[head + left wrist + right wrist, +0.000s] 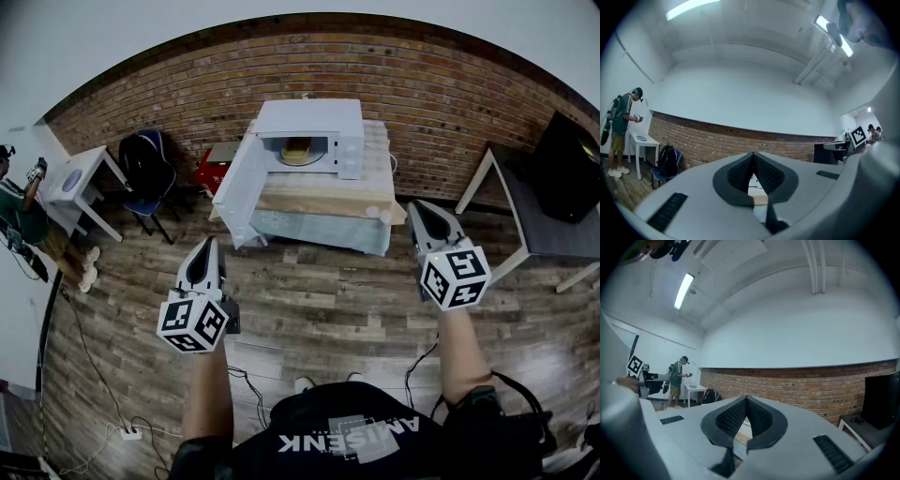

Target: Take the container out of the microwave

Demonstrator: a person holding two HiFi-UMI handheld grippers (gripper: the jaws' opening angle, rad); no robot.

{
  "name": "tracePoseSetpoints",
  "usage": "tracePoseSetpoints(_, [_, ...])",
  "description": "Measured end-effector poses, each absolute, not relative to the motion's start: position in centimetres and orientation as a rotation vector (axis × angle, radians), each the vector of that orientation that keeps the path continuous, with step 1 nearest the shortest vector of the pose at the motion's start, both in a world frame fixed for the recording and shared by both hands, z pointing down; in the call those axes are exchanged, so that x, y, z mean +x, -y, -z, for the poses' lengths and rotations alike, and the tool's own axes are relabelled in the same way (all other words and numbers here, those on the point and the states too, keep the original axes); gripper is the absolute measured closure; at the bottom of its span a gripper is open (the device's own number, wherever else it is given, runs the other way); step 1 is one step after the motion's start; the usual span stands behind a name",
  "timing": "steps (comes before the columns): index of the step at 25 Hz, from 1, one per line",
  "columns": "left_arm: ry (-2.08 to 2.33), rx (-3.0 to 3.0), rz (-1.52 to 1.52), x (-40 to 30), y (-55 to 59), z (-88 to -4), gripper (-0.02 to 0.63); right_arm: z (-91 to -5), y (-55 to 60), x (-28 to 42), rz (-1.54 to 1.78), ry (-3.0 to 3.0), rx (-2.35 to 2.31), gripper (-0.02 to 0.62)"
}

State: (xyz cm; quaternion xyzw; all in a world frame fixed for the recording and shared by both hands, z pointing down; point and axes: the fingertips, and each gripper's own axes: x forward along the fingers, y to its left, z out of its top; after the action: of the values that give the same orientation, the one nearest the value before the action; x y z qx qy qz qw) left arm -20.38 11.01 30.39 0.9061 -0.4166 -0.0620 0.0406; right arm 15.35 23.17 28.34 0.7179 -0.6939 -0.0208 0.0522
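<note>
Nearest, at 8 o'clock in the head view, the left gripper [208,244] points level, its jaws pinched together on nothing. At 3 o'clock the right gripper [415,206] is likewise closed and empty. Farther off, at 12 o'clock, a white microwave [319,124] stands on a table [319,202], its door [239,187] swung open. The tan container [298,151] sits inside the cavity, well apart from both grippers. Behind runs a brick wall [450,84].
</note>
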Motion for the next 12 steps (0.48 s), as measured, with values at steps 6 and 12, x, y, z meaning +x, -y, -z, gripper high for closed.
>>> tracePoseSetpoints(6, [1.273,2.789,0.193,-20.04,-11.04,-29.93,0.592,-28.45,-23.28,15.37,0.06,2.115,2.182,0.555])
tracePoseSetpoints(12, [1.272,2.79,0.19,-20.15,-11.01,-29.93,0.592,-28.82,-23.57,15.31,0.045,2.116,2.182,0.555])
